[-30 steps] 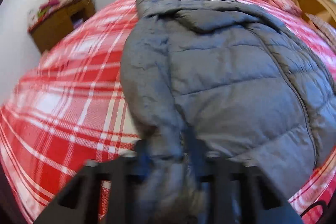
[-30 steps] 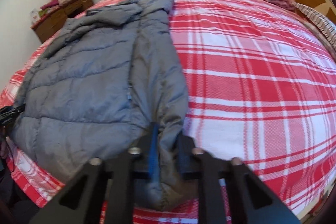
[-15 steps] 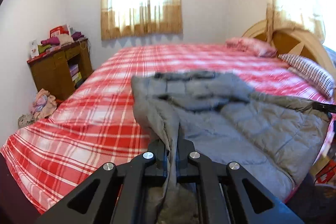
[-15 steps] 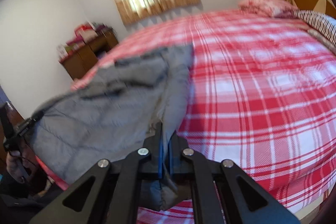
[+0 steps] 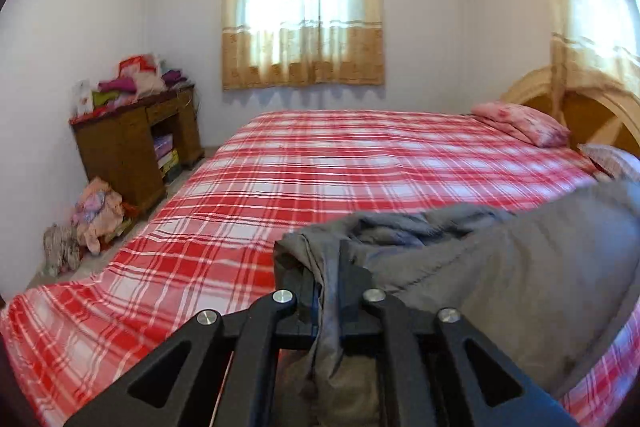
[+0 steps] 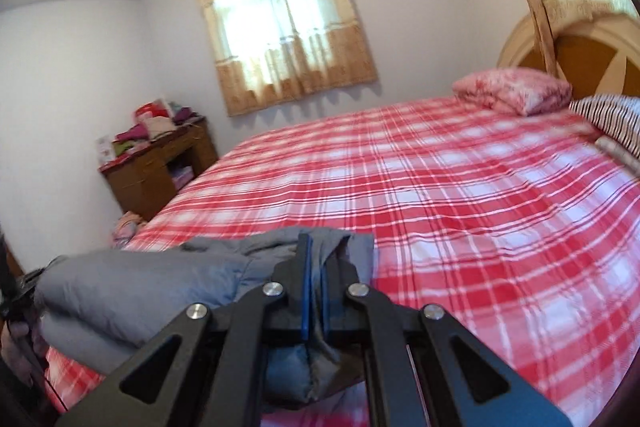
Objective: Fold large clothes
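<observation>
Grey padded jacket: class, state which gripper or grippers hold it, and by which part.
Both. The left gripper and the right gripper are each shut on a bunched edge of the grey padded jacket; which part of the garment each edge is cannot be told.

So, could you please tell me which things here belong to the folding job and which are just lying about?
Part of the job:
- grey jacket, pinched by both grippers
- left gripper
- right gripper
- bed, the folding surface

Just lying about:
- pink pillow
- striped pillow
- wooden desk with clothes on top
- clothes heap on the floor
- curtains
</observation>
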Motion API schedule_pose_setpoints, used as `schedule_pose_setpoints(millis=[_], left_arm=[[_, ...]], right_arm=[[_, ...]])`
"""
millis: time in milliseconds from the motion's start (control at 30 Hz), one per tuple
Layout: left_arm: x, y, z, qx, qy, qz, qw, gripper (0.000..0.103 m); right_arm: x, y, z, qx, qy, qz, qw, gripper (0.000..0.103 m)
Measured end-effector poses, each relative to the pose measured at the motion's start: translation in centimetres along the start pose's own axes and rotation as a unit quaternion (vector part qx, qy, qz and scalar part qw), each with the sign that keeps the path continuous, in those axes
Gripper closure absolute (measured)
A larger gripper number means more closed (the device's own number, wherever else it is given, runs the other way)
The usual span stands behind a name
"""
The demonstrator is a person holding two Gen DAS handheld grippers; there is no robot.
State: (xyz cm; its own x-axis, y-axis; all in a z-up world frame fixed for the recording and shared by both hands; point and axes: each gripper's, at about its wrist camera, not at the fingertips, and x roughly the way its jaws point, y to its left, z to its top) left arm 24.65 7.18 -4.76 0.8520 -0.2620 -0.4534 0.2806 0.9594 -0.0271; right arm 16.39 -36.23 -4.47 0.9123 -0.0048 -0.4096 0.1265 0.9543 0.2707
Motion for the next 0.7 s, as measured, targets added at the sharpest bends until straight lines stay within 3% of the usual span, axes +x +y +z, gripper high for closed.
schedule_pose_setpoints(millis=[100, 200, 233, 267, 333, 400, 467, 500, 567, 700], left_arm=[[2.9, 1.4, 1.6, -0.033, 0.005, -0.012, 0.9994, 0.088], [4.7, 1.7, 2.8, -0.042, -0.009, 0.009, 0.9991, 0.073], [5.3, 1.7, 3.1, -0.041, -0.014, 0.037, 0.9984, 0.056], [5.6, 1.6, 3.5, -0.04, -0.032, 0.078, 0.9956, 0.031], [5.5, 1.7, 3.6, -0.041, -0.073, 0.124, 0.9888, 0.007], [6.5, 1.4, 3.6, -0.042, -0.087, 0.154, 0.9833, 0.006], [8.5, 0.6, 3.3, -0.039, -0.064, 0.184, 0.98, 0.006], [9.2, 0.3, 3.2, -0.037, -0.056, 0.198, 0.9778, 0.006], [9.7, -0.9, 2.3, -0.033, -0.053, 0.215, 0.9747, 0.006], [11.1, -4.1, 1.2, 0.011, -0.062, 0.217, 0.9741, 0.006]], right_arm=[[3.7, -0.6, 0.6, 0.003, 0.009, -0.016, 1.0, 0.098], [7.0, -1.6, 0.5, 0.009, 0.027, -0.031, 0.999, 0.098], [7.9, -1.8, 0.4, 0.007, 0.031, -0.04, 0.999, 0.098], [8.9, -2.1, 0.3, 0.007, 0.037, -0.05, 0.998, 0.098], [10.4, -2.7, 0.0, 0.019, 0.05, -0.055, 0.997, 0.098], [12.3, -3.5, -0.2, 0.034, 0.043, -0.074, 0.996, 0.092], [13.9, -3.9, -0.1, 0.045, 0.049, -0.1, 0.993, 0.054], [14.2, -4.1, 0.0, 0.056, 0.041, -0.106, 0.992, 0.025], [14.1, -3.7, 0.2, 0.06, 0.032, -0.107, 0.992, 0.022], [13.4, 0.7, -0.2, 0.011, 0.051, -0.089, 0.995, 0.028]])
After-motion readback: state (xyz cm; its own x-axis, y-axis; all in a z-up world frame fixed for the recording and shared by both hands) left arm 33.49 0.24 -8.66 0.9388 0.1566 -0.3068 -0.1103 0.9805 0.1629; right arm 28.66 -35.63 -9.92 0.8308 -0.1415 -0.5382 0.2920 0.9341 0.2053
